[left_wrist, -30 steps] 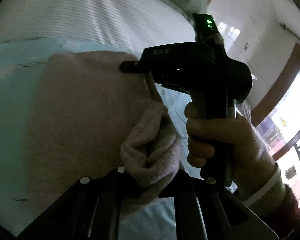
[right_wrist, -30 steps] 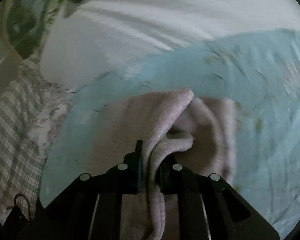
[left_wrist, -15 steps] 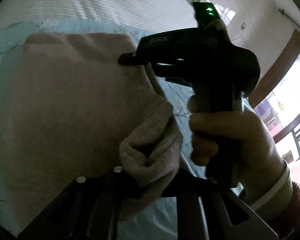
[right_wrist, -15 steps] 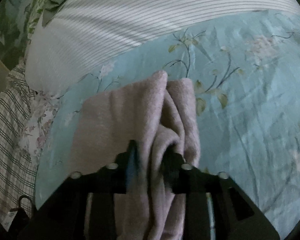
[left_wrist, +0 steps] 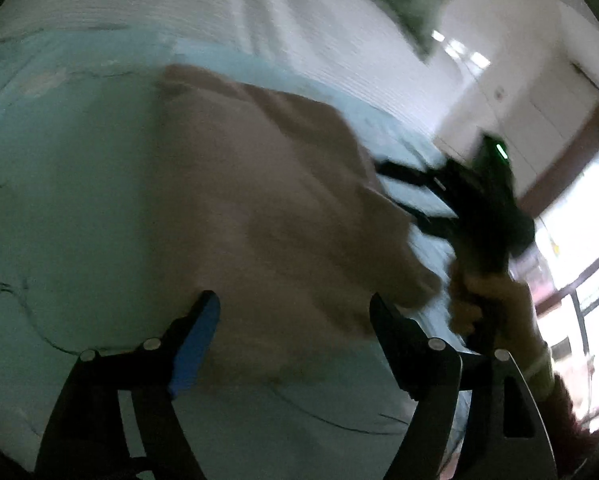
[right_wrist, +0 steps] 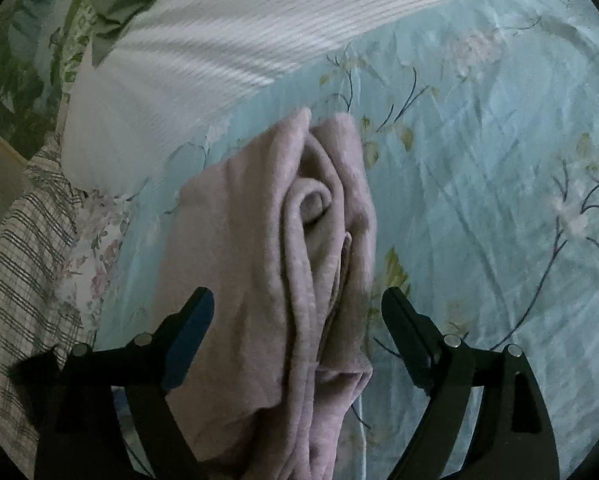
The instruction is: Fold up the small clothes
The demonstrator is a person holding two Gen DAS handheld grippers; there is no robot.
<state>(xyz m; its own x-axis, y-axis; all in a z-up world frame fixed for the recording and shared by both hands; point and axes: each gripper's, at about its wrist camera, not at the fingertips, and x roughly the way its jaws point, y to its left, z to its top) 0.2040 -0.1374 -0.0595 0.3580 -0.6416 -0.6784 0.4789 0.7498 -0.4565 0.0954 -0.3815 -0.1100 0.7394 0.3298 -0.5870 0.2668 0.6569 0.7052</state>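
The pink garment [right_wrist: 283, 264] lies folded on the floral bedsheet [right_wrist: 479, 208], its long axis running away from the right gripper [right_wrist: 295, 312] towards the striped white cover [right_wrist: 203, 52]. Both grippers, left gripper [left_wrist: 291, 312] too, have just been opening; their jaws stand wide, pressing nothing

— What do the rigs look like?
— Each claw is matte black: the left claw [left_wrist: 293, 306] and right claw [right_wrist: 297, 304] carry silver screws and one blue-faced finger [left_wrist: 195, 344].
— Anything worn?
— A pale ribbed cuff [left_wrist: 539, 364] over a fuzzy dark-red sleeve [left_wrist: 571, 412]; a green light [left_wrist: 501, 149] glows on the handle.
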